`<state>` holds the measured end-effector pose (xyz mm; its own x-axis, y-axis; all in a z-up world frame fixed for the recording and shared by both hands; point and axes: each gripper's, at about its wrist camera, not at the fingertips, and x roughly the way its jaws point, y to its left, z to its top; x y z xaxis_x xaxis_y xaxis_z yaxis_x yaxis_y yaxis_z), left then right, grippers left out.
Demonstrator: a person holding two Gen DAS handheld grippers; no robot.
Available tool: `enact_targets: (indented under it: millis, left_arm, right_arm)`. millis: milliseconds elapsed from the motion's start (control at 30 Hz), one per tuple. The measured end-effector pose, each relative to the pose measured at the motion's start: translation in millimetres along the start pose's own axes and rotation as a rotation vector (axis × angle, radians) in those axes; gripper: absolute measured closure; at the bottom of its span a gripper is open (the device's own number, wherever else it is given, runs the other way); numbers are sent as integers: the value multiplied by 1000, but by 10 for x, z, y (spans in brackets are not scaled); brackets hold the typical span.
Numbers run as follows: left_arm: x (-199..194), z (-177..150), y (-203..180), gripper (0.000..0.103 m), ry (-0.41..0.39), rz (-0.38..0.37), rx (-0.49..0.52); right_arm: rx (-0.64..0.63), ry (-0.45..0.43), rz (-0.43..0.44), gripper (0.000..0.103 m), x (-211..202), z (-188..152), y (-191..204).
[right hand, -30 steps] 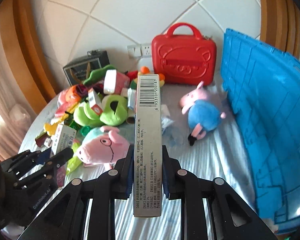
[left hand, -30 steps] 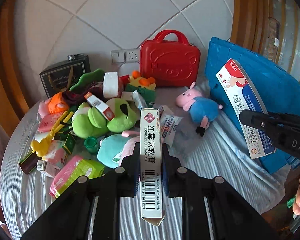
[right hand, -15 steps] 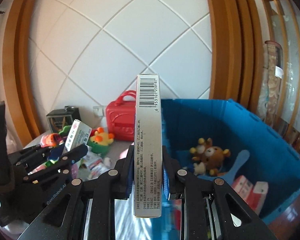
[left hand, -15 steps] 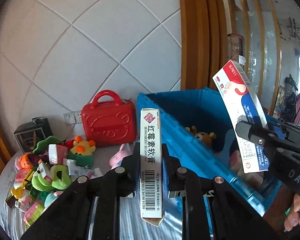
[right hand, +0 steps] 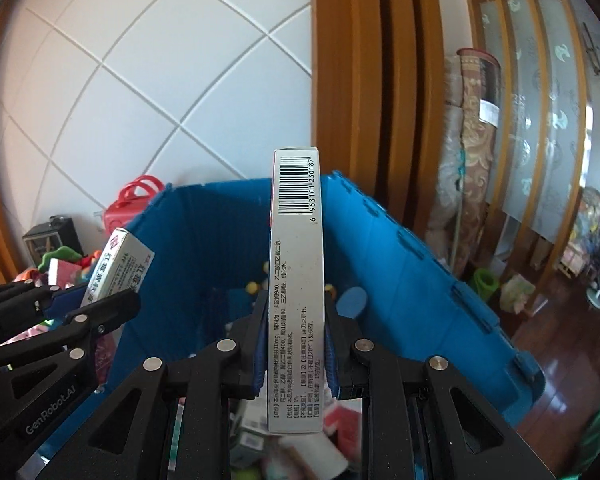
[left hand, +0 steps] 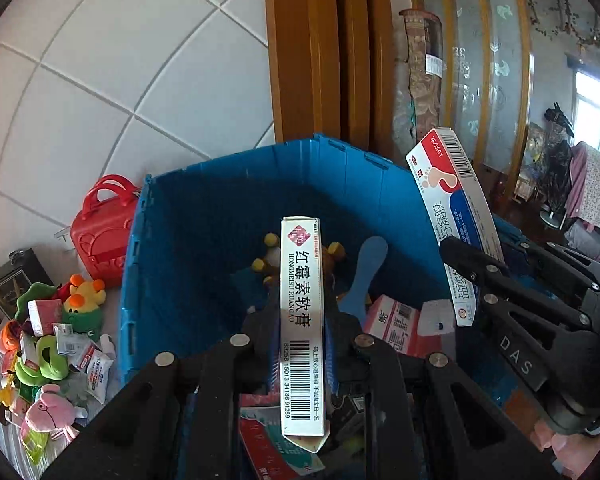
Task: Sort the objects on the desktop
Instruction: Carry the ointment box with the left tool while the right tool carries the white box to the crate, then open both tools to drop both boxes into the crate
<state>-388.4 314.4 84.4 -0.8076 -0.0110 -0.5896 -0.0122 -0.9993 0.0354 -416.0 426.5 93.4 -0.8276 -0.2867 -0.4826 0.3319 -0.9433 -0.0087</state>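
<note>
My left gripper (left hand: 300, 320) is shut on a long white ointment box (left hand: 301, 312) with red Chinese text and holds it over the open blue crate (left hand: 204, 216). My right gripper (right hand: 296, 320) is shut on a long box (right hand: 296, 280) with a barcode, also over the crate (right hand: 400, 264). That box shows red, white and blue with a foot picture in the left wrist view (left hand: 452, 208). The left gripper's box shows at the left of the right wrist view (right hand: 114, 268). Inside the crate lie a teddy bear (left hand: 268, 256), a blue paddle (left hand: 366, 268) and several medicine boxes (left hand: 392, 324).
A round table (left hand: 4, 436) at the left holds a pile of plush toys (left hand: 48, 412), small boxes and sachets. A red case (left hand: 100, 232) and a dark tin (left hand: 14, 276) stand against the tiled wall. Wooden door frames and a rolled rug (right hand: 468, 160) stand behind the crate.
Both grippers, each still shut on its box, have swung right from the table pile and now hang over the blue crate, looking down into it.
</note>
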Motion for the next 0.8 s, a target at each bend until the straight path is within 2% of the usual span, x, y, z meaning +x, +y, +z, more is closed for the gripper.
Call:
enact_targets:
  millis: [167,267,467,633,667,700,733,767,800]
  left_arm:
    - [213,4,-202,85,98,1,22]
    - [232,15,-243,85,104,20,19]
    - [259,18,-285,85,126,32,5]
    - [243,16,-286,74,121,36,-15]
    - [233,18,-280,71,118,33,-19]
    - [219,16,-271,66,115,30,-22]
    - [198,18,-259,60,108,30,-25]
    - [166,14,-248,57,98,34,-29]
    - [135,15,-233,51,88,42,-31]
  right_arm:
    - [7,103,-36,80,339,-152,-287]
    - [-22,138,-58,80,453,-238,-327]
    - [-36,148,-73,80,499,-276,-396]
    - [-50,147,-96,77,508,-246,-464]
    - [-52,146,-99,68,500,-237,-470]
    - [-51,143,-103,51,492,-234,-478]
    - [-50,141,-104,39,475,-232,-482]
    - [-49,134,-106,19,448,-227,-479]
    - [-51,124,-110,7,420,-221,-484]
